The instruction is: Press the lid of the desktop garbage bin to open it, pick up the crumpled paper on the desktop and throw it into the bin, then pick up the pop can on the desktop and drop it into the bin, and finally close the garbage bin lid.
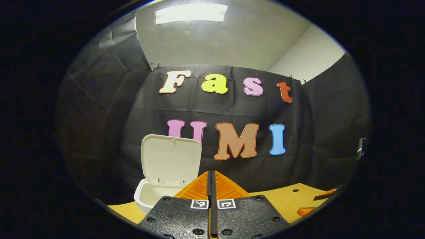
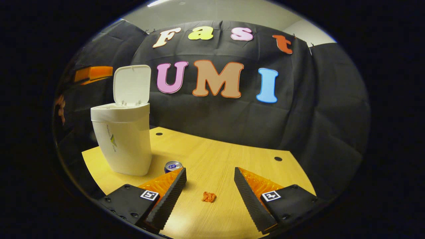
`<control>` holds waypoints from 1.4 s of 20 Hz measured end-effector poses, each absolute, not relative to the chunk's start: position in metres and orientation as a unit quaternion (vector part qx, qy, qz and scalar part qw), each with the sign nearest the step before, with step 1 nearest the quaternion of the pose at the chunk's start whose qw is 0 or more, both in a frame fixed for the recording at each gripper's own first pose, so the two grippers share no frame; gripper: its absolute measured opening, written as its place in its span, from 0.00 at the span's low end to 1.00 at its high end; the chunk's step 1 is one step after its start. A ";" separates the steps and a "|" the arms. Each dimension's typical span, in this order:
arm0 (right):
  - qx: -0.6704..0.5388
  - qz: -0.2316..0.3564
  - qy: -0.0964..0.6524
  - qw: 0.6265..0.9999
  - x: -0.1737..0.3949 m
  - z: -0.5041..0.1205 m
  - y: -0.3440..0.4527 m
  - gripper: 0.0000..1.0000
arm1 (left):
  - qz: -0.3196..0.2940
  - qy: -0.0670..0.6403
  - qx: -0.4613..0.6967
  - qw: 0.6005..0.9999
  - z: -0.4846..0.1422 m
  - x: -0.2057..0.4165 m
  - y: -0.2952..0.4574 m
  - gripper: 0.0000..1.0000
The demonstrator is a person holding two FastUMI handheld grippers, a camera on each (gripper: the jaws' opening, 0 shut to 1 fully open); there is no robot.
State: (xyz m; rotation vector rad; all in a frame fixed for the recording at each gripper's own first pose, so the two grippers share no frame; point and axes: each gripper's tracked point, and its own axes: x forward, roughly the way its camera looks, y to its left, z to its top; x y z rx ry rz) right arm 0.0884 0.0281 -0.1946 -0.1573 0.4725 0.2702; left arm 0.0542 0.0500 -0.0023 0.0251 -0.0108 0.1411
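Crumpled paper is what the next move turns on, and I judge the right gripper to be the one placed for it.

In the left gripper view, the left gripper sits at the bottom centre with its two fingers pressed together, nothing between them. Just behind and to the lower left stands the white garbage bin, its lid flipped up and standing nearly upright, so the opening step looks done. A strip of the wooden desktop shows at the lower right, and at the right edge a bit of the other gripper peeks in.

In the right gripper view, the right gripper is spread wide at the bottom of the frame, holding nothing. The paper, a small orange wad with no clear long axis, lies on the desktop between the two fingers, touching neither. The pop can stands upright at lower left, just beyond the tip of the left-hand finger and close beside the bin, which rises tall at the left of the frame with its lid up.
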 end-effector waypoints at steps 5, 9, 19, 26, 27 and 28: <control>-0.081 0.148 0.307 0.937 0.108 -0.262 0.025 0.96 | 0.055 0.018 0.010 0.998 -0.018 0.036 0.040 0.18; -0.084 0.154 0.363 0.915 0.127 -0.306 0.028 1.00 | 0.065 0.031 0.034 0.997 -0.027 0.023 0.045 0.95; -0.128 0.161 0.468 0.860 0.130 -0.385 0.028 0.95 | 0.094 0.058 0.043 0.993 -0.040 0.003 0.062 0.95; -0.135 0.160 0.471 0.857 0.132 -0.385 0.027 0.39 | 0.112 0.060 0.038 0.991 -0.042 -0.004 0.074 0.95; -0.141 0.153 0.466 0.860 0.133 -0.384 0.025 0.39 | 0.112 0.062 0.036 0.991 -0.043 -0.005 0.073 0.95; -0.144 0.151 0.461 0.863 0.134 -0.378 0.023 0.27 | 0.113 0.063 0.035 0.991 -0.043 -0.005 0.074 0.95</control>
